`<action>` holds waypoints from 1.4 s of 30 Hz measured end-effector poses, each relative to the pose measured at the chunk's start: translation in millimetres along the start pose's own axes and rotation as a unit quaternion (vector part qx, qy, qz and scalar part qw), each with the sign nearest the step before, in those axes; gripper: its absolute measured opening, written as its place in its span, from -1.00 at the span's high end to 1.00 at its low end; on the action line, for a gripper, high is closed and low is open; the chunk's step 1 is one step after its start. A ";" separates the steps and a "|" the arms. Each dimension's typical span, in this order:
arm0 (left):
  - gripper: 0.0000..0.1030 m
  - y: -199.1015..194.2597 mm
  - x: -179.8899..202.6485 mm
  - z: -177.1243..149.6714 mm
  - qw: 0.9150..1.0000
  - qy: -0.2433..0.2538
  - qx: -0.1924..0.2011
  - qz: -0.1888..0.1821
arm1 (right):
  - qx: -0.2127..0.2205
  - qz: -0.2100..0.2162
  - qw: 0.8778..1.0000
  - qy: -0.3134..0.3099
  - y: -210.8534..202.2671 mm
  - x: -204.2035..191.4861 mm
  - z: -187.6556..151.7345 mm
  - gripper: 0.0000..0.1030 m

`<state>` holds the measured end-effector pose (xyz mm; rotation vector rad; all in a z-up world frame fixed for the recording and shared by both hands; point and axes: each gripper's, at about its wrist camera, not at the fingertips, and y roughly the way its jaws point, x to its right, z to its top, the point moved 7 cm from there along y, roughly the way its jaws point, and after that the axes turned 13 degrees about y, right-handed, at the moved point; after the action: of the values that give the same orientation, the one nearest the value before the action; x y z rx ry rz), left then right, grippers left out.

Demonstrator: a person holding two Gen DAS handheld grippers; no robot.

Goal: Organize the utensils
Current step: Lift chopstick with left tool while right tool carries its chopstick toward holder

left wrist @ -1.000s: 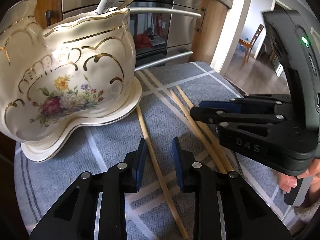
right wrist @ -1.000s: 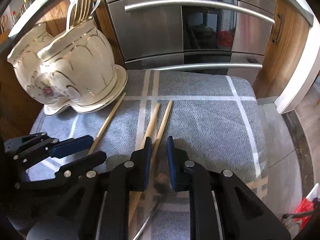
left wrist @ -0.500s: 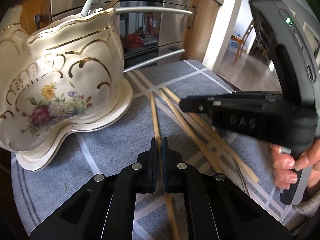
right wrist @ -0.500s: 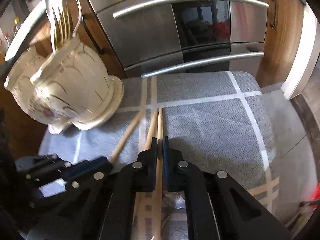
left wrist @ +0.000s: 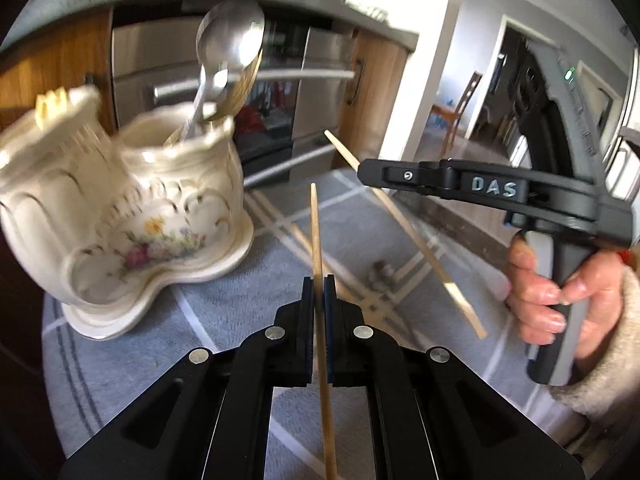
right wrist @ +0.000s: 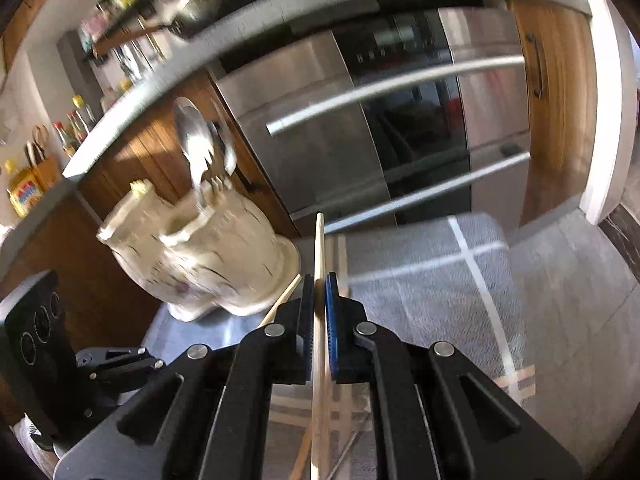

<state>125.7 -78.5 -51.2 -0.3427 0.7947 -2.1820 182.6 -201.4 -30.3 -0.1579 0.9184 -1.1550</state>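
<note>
My left gripper (left wrist: 318, 280) is shut on a wooden chopstick (left wrist: 315, 224) and holds it lifted above the grey cloth (left wrist: 224, 312). My right gripper (right wrist: 319, 278) is shut on another chopstick (right wrist: 319, 240), also lifted; both show in the left wrist view, the right gripper (left wrist: 368, 172) with its chopstick (left wrist: 416, 232) tilted. The cream floral ceramic holder (left wrist: 132, 216) stands left on its saucer with spoons (left wrist: 230, 52) and forks in it; it also shows in the right wrist view (right wrist: 200, 264). One more chopstick (right wrist: 280, 302) lies on the cloth near the holder.
A stainless oven with bar handles (right wrist: 392, 92) stands behind the cloth-covered surface (right wrist: 432, 292). A wooden cabinet (right wrist: 556, 92) is at the right. Bottles and jars (right wrist: 24, 188) sit on the counter at far left. A small dark object (left wrist: 382, 272) lies on the cloth.
Both grippers, shut on chopsticks, have lifted them off the cloth and risen. The view is now higher, level with the holder's rim.
</note>
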 end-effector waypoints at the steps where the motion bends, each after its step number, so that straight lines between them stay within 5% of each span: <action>1: 0.90 -7.8 0.7 2.6 1.000 0.001 0.010 0.001 | 0.009 0.008 1.000 0.000 -5.5 -3.1 2.1 0.89; 9: 0.90 -88.6 -29.0 47.5 0.991 -0.005 0.120 0.058 | 0.089 0.046 0.995 -0.012 -45.3 -36.9 33.5 0.89; 18: 0.90 -139.1 -117.3 98.7 0.966 -0.047 0.214 0.139 | 0.169 0.112 0.979 -0.031 -51.9 -109.1 84.7 0.89; 28: 0.90 -105.2 -167.0 108.9 0.958 -0.043 0.235 0.159 | 0.247 0.114 0.957 -0.101 -11.2 -180.1 101.3 0.89; 42: 0.90 -73.3 -187.9 100.3 0.956 -0.037 0.234 0.174 | 0.268 0.083 0.946 -0.160 48.9 -178.9 84.6 0.89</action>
<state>255.5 55.8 74.7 -0.0369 0.2528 -1.9311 258.7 -58.8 94.0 0.1706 0.3037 -1.1408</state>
